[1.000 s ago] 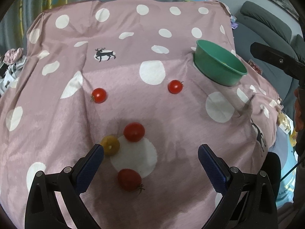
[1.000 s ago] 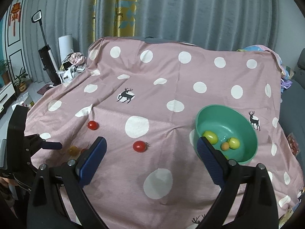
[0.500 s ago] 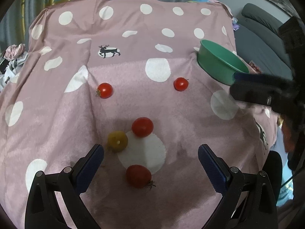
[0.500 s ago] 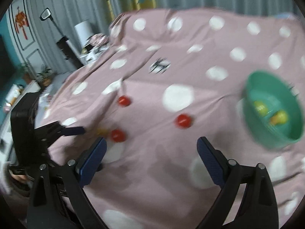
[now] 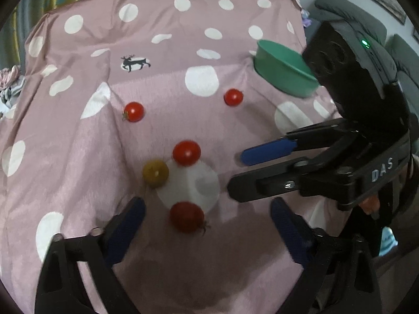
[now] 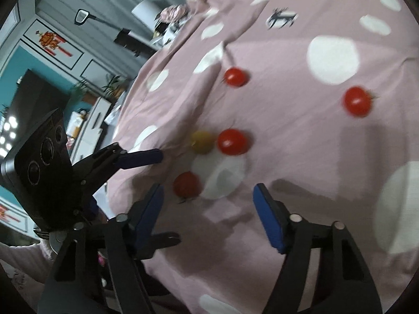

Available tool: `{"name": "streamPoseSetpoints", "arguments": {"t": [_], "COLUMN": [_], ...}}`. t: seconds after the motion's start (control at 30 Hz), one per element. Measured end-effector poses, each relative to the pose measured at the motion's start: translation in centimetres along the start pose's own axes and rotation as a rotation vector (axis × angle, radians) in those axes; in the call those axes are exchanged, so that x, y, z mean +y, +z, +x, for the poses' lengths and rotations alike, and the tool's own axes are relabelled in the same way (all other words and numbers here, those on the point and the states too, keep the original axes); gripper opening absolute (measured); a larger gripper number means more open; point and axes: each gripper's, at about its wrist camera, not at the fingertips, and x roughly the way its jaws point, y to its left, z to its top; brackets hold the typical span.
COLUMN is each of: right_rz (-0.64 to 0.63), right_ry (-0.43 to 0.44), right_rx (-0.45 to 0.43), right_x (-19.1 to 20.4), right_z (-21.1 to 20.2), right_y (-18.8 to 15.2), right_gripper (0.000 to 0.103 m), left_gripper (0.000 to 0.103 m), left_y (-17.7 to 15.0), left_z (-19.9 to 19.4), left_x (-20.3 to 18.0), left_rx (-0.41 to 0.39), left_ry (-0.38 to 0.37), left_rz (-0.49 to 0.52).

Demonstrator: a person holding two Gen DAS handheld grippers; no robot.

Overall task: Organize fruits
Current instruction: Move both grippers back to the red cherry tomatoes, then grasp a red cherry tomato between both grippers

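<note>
Several red tomatoes lie on the pink dotted cloth [image 5: 78, 157], with one yellow tomato [image 5: 155, 172] among them. The nearest red tomato [image 5: 186, 217] sits between the fingers of my left gripper [image 5: 207, 209], whose jaws are closing without touching it. My right gripper [image 5: 235, 172] reaches in from the right, low over the cloth beside the middle red tomato [image 5: 186, 153]. In the right wrist view my right gripper [image 6: 208, 191] is closing too, empty, with the near red tomato [image 6: 187, 184] just inside its left fingertip. The left gripper [image 6: 169, 196] shows at the left. The green bowl [image 5: 284, 69] stands at the back right.
Two more red tomatoes [image 5: 133, 111] [image 5: 233, 97] lie farther back. The cloth drops off at its left edge [image 6: 136, 120] toward a room with furniture. A grey sofa [image 5: 348, 10] stands behind the bowl. A person's sleeve [image 6: 15, 256] is at the lower left.
The right gripper swung down and left over the tomatoes, so the bowl left its view. Both grippers' jaws have narrowed. The left gripper has hardly moved.
</note>
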Motion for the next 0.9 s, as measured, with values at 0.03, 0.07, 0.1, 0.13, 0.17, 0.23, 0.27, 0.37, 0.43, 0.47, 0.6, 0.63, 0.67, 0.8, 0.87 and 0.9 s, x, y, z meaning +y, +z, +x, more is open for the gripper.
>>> {"name": "streamPoseSetpoints", "arguments": {"t": [0.03, 0.07, 0.1, 0.13, 0.17, 0.23, 0.27, 0.37, 0.43, 0.47, 0.6, 0.63, 0.67, 0.8, 0.87, 0.9], "right_rz": [-0.005, -0.013, -0.021, -0.025, -0.028, -0.035, -0.041, -0.057, -0.062, -0.065, -0.087, -0.090, -0.092, -0.099, -0.102, -0.105], "right_ry": [0.013, 0.016, 0.020, 0.034, 0.050, 0.066, 0.067, 0.072, 0.073, 0.076, 0.076, 0.076, 0.078, 0.071, 0.070, 0.069], "right_rx": [0.016, 0.029, 0.042, 0.058, 0.071, 0.099, 0.112, 0.147, 0.173, 0.177, 0.198, 0.201, 0.201, 0.186, 0.172, 0.163], "right_x": [0.2, 0.4, 0.6, 1.0, 1.2, 1.6, 1.8, 2.1, 2.4, 2.5, 2.9, 3.0, 3.0, 3.0, 2.8, 2.6], "right_z": [0.5, 0.9, 1.3, 1.8, 2.2, 2.9, 3.3, 4.4, 5.1, 5.3, 5.8, 6.0, 6.2, 6.0, 5.5, 4.9], "right_y": [0.0, 0.0, 0.1, 0.1, 0.1, 0.3, 0.4, 0.8, 1.0, 1.0, 1.3, 1.4, 1.4, 1.1, 0.9, 0.7], "right_gripper": [0.063, 0.060, 0.057, 0.056, 0.053, 0.048, 0.046, 0.043, 0.042, 0.040, 0.029, 0.029, 0.028, 0.027, 0.027, 0.027], "left_gripper": [0.080, 0.077, 0.077, 0.075, 0.073, 0.068, 0.064, 0.056, 0.055, 0.055, 0.037, 0.037, 0.037, 0.036, 0.036, 0.036], "left_y": [0.0, 0.0, 0.0, 0.0, -0.1, 0.1, 0.1, 0.2, 0.1, 0.2, -0.1, -0.1, -0.1, -0.3, -0.3, -0.3], "left_z": [0.1, 0.3, 0.7, 0.8, 0.9, 1.2, 1.3, 1.7, 2.0, 2.2, 2.9, 3.0, 3.1, 3.1, 2.9, 2.7], "left_x": [0.0, 0.2, 0.3, 0.4, 0.4, 0.1, -0.1, -0.4, -0.4, -0.3, -0.1, -0.2, -0.3, -0.6, -1.1, -1.4], "left_rx": [0.008, 0.017, 0.029, 0.036, 0.040, 0.053, 0.060, 0.078, 0.089, 0.094, 0.121, 0.122, 0.120, 0.117, 0.110, 0.104], "left_ry": [0.002, 0.007, 0.016, 0.018, 0.015, 0.015, 0.017, 0.038, 0.042, 0.044, 0.047, 0.045, 0.054, 0.053, 0.053, 0.053], "left_rz": [0.000, -0.002, -0.006, -0.008, -0.005, 0.023, 0.036, 0.069, 0.067, 0.061, 0.058, 0.059, 0.064, 0.057, 0.065, 0.071]}}
